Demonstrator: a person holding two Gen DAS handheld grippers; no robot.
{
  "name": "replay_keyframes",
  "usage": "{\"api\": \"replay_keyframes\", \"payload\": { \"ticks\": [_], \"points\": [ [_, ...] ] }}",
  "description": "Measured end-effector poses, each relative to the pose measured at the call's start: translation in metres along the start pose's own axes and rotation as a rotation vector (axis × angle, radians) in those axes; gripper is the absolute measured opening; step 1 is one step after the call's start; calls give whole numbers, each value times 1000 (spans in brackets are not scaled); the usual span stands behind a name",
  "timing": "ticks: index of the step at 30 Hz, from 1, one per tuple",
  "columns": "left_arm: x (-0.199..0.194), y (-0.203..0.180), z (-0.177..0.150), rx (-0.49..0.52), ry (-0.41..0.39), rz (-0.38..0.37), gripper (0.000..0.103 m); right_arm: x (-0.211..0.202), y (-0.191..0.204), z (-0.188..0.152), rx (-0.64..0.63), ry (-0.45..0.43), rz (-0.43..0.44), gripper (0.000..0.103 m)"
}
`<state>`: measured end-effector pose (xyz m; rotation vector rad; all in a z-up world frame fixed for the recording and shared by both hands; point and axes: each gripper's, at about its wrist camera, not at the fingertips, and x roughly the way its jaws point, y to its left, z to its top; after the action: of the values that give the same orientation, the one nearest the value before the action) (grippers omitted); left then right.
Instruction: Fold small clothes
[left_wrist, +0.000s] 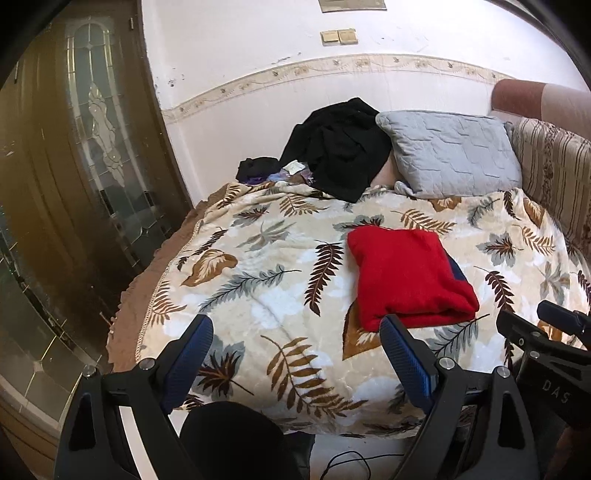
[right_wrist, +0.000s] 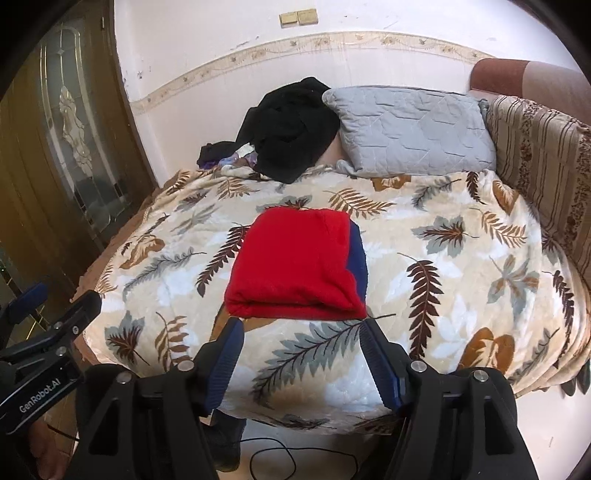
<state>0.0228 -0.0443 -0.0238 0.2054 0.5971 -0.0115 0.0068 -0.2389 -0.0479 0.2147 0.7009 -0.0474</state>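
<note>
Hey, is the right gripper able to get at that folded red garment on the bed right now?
Probably yes. The right gripper is open and empty, and the red garment lies just ahead of its fingertips on the leaf-print blanket, with nothing in between.

1. I see a red folded garment (right_wrist: 291, 266) with a navy-blue edge.
2. The blanket (right_wrist: 443, 258) is cream with brown, tan and grey leaves.
3. My hand-held gripper (right_wrist: 301, 330) pads are blue.
4. The pillow (right_wrist: 410, 129) is grey, quilted.

A: What lies under the black garment (right_wrist: 291, 125)?
B: Hidden, mostly; small purple things (right_wrist: 236, 159) peek out, too small to tell.
A: The navy layer (right_wrist: 357, 258)?
B: Covered by the red garment (right_wrist: 295, 266), only its right edge shows.
</note>
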Motion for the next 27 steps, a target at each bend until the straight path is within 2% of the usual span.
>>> {"api": "replay_keyframes", "payload": {
  "ticks": [10,18,22,27],
  "points": [
    [-30,-7,1,16,-22,-19,92,-25,6,1,3,-39,-13,69],
    [-39,0,1,-19,-40,-23,92,-29,10,0,-10,-27,-60,69],
    [-38,1,2,-22,-40,-17,92,-38,17,-1,-41,-60,-107,69],
    [-40,1,5,-23,-49,-6,92,-46,18,3,-62,-96,-124,69]
  ]
}}
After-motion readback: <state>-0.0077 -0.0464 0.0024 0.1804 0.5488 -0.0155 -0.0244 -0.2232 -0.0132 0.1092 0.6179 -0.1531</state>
